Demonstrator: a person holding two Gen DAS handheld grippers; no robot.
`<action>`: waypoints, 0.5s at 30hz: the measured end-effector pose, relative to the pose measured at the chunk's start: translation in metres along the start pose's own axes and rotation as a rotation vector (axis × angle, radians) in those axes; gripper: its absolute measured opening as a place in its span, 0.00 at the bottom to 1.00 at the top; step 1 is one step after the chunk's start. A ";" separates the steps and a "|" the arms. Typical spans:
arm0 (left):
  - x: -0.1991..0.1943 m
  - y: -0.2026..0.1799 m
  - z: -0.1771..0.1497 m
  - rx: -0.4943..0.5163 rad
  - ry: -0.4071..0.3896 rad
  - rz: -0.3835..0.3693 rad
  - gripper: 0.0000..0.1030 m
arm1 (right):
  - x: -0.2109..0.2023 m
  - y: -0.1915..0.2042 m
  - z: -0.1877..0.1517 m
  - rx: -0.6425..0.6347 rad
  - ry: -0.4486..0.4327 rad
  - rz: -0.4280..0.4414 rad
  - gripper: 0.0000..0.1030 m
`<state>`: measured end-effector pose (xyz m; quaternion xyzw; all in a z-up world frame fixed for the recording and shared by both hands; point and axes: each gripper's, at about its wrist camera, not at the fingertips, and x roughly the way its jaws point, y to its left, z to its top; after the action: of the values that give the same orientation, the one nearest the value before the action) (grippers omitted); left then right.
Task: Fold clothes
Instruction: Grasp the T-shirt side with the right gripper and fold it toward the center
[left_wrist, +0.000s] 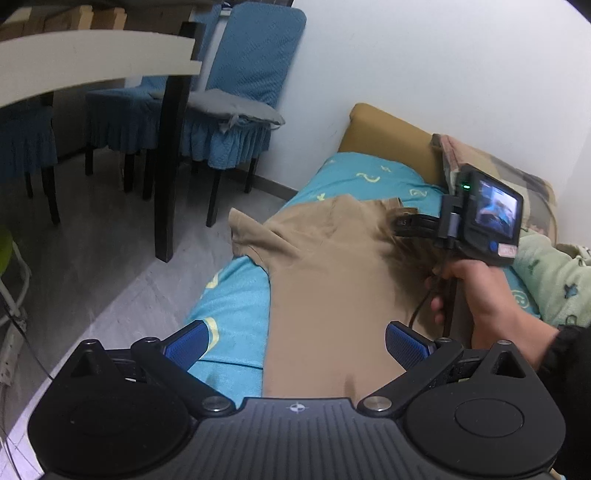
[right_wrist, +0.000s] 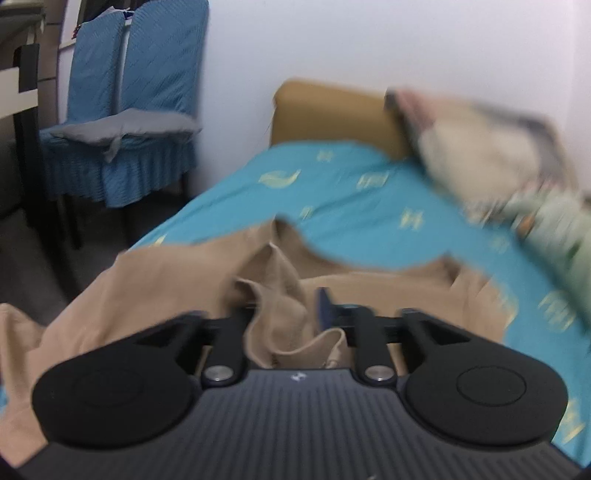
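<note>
My right gripper (right_wrist: 284, 306) is clenched on a bunched fold of the tan T-shirt (left_wrist: 325, 266), lifting it off the teal bedsheet (left_wrist: 236, 317) to fold it over. My left gripper (left_wrist: 295, 343) hangs spread wide above the shirt's near end, holding nothing, ready to take a hem.

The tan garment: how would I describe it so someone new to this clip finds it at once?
Find the bed with the turquoise sheet along the white wall. The tan garment is spread across it, one end bunched in the right gripper. It is the only plain tan cloth; the pale green blanket beside it is patterned.
</note>
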<state>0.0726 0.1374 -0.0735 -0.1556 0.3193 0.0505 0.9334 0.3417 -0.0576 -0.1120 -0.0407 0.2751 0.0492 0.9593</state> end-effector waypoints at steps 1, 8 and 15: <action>0.002 0.000 0.000 0.006 -0.001 -0.001 1.00 | -0.006 -0.002 -0.003 0.024 -0.004 0.030 0.80; -0.006 -0.011 -0.005 0.055 -0.031 -0.019 1.00 | -0.104 -0.021 -0.007 0.015 -0.095 0.177 0.83; -0.041 -0.033 -0.007 0.097 -0.083 -0.054 1.00 | -0.258 -0.070 -0.053 0.134 -0.095 0.183 0.83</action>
<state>0.0428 0.1042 -0.0453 -0.1165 0.2782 0.0164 0.9533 0.1042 -0.1513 -0.0160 0.0514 0.2343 0.1202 0.9633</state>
